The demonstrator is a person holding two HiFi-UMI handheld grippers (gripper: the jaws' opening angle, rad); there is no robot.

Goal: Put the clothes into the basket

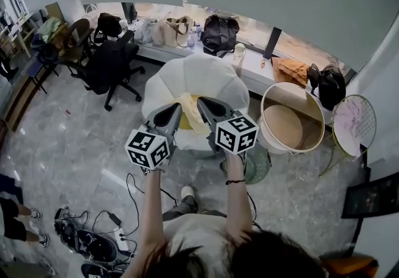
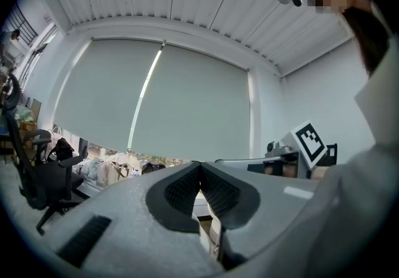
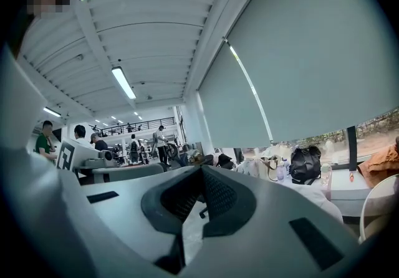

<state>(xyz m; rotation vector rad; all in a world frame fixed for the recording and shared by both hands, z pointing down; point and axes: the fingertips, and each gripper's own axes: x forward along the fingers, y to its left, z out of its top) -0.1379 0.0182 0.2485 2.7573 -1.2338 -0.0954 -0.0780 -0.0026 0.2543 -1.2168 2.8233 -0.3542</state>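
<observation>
I hold a large white garment [image 1: 194, 77] with a yellow part [image 1: 190, 111] spread in the air between both grippers. In the head view my left gripper [image 1: 176, 110] is shut on its left side and my right gripper [image 1: 202, 103] on its right side. The left gripper view shows the left gripper [image 2: 199, 164] with its jaws together and pale cloth [image 2: 212, 233] hanging below them. White cloth [image 3: 190, 233] also hangs under the shut right gripper [image 3: 201, 171]. The round white basket [image 1: 290, 84] with a beige inside stands on the floor to the right of the garment.
A round wire stand [image 1: 368, 105] holding pink cloth is right of the basket. A black office chair [image 1: 109, 65] stands at the left. Bags [image 1: 218, 33] and an orange cloth [image 1: 290, 71] lie on the window ledge. Cables [image 1: 93, 233] cover the floor by my feet.
</observation>
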